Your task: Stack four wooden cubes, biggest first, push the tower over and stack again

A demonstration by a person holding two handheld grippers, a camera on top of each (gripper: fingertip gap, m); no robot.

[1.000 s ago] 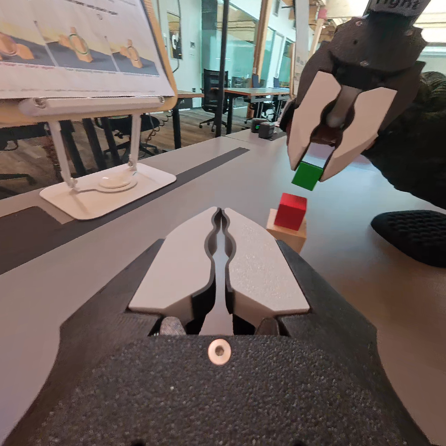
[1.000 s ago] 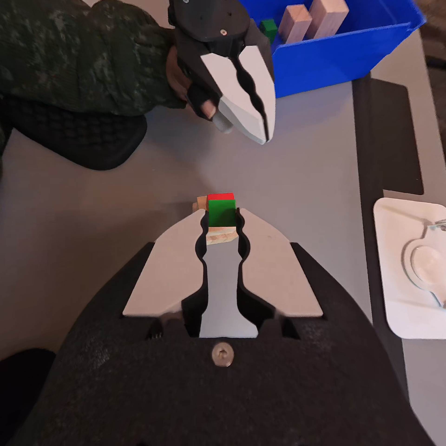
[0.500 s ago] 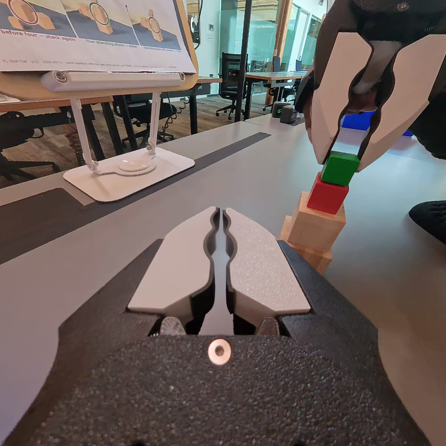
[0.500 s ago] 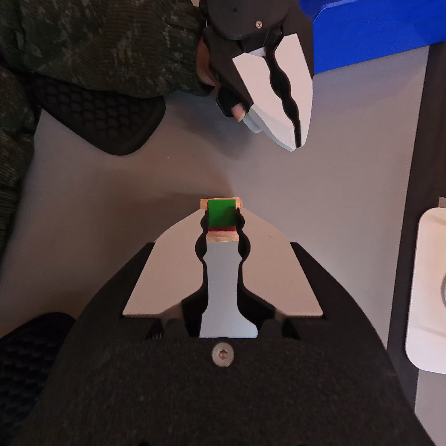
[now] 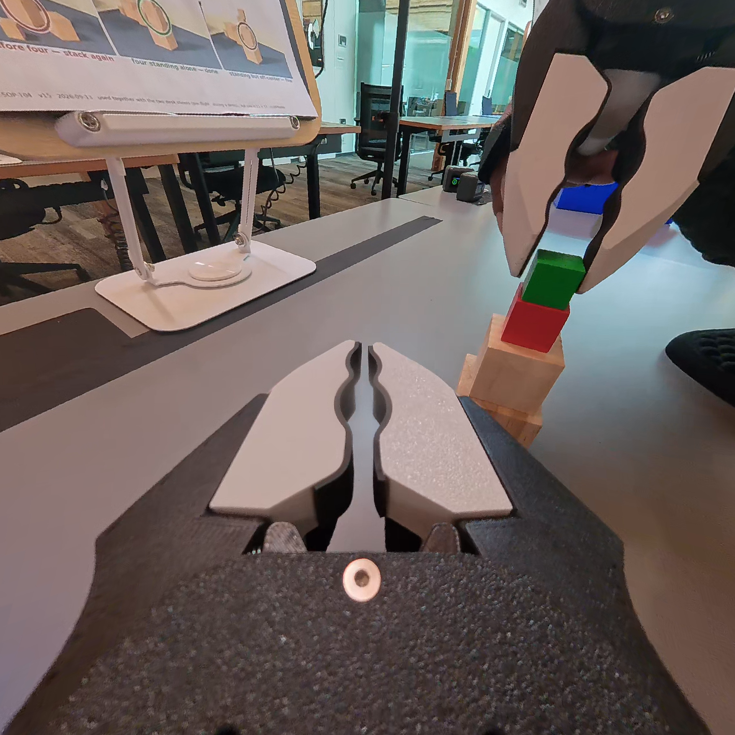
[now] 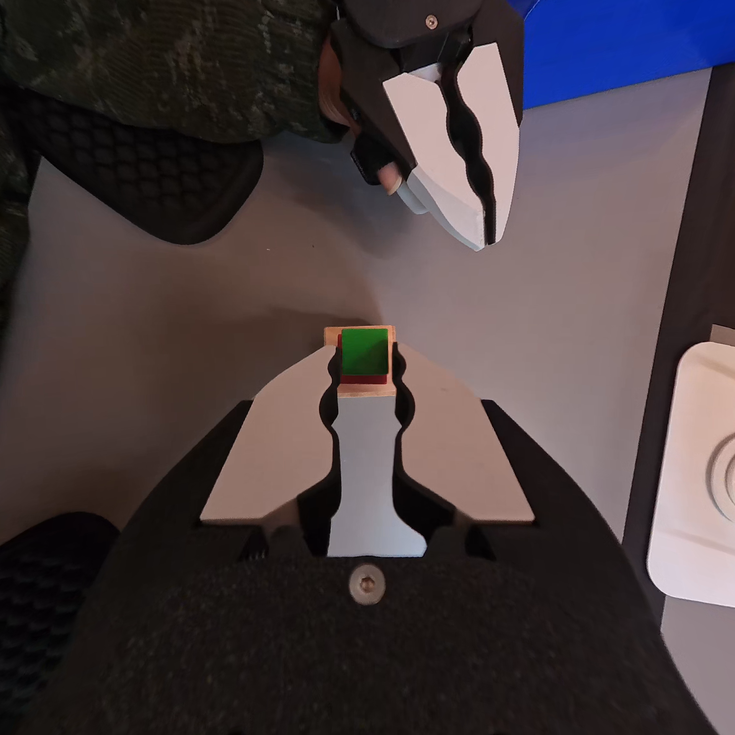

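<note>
Office desks and chairs fill the background beyond a grey surface (image 5: pixel 278 358) crossed by a dark strip (image 5: pixel 358 254). On it a white document stand (image 5: pixel 207 286) carries a printed sheet (image 5: pixel 151 51). Near the right edge of the left wrist view rises a four-piece stack. A lower wooden block (image 5: pixel 513 425) lies on the surface, a second wooden block (image 5: pixel 517 376) on that, then a red cube (image 5: pixel 533 328), and a green cube (image 5: pixel 553 282) on top. Each piece sits a little off-centre and turned against the one beneath. The right claw (image 6: pixel 364 350) points down over the stack with its fingertips on either side of the green cube. Seen from above, its jaws stand slightly wider than the cube, with slivers of red and wood showing beside it, so it is bracketing rather than pinching. The green cube rests on the red one. With so narrow a margin on each side, a sideways drift of the fingers would likely drag the top cube or tip the offset stack. The left claw (image 5: pixel 364 346) is empty and closed to a thin slit. It is low over the surface just beside the wooden blocks without touching them. A blue bin (image 6: pixel 616 47) stands behind it, and a black mesh pad (image 5: pixel 704 358) lies to the right.
</note>
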